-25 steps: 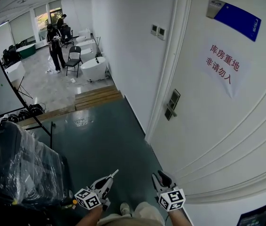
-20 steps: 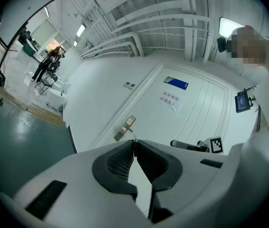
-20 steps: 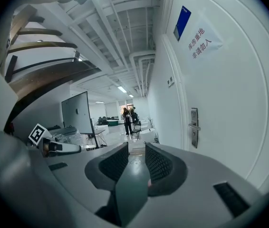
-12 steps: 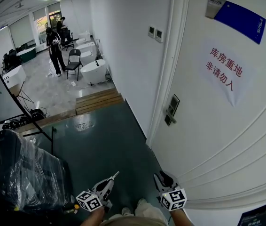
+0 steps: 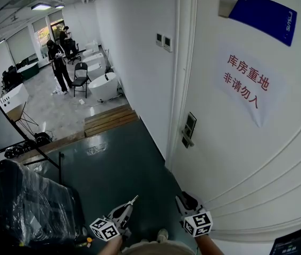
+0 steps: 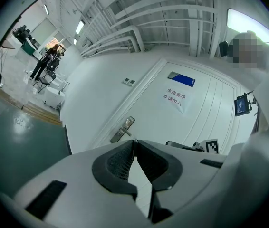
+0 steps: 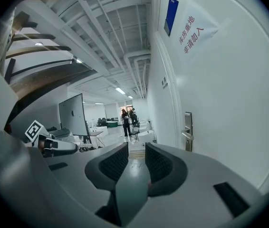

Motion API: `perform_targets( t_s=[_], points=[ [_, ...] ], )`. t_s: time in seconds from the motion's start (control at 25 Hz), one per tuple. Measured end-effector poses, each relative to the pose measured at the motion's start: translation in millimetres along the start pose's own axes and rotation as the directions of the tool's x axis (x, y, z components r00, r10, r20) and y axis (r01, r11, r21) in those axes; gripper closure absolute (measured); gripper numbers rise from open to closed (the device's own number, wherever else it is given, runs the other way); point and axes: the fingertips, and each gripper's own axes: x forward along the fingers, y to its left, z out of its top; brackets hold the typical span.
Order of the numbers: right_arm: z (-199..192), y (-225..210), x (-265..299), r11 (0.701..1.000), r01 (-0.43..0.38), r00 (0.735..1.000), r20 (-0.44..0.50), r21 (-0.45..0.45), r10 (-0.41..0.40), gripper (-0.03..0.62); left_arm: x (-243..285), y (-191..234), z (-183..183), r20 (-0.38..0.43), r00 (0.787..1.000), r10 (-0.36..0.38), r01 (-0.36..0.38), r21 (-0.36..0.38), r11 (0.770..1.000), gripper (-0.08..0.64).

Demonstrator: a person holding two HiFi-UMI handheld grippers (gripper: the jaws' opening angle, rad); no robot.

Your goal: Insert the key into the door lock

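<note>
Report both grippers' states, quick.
Left gripper: shut, jaw tips touching; cannot tell whether anything thin is pinched.
Right gripper: open, nothing between its jaws.

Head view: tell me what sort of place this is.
Probably a showroom or warehouse corridor outside a storeroom: a white door with a paper notice and lever handle, and freestanding bathtubs down the hall.
</note>
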Motion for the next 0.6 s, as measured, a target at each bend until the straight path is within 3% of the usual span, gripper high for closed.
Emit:
perform_targets(
  t_s=[0.6],
  points=[
    [-8.0, -34.4, 10.4, 1.000, 0.012, 1.000, -0.010, 0.018, -0.012, 0.480, 30.3, 16.5, -6.5, -0.003, 1.000, 0.010, -0.010, -0.011, 1.000, 0.528]
  ],
)
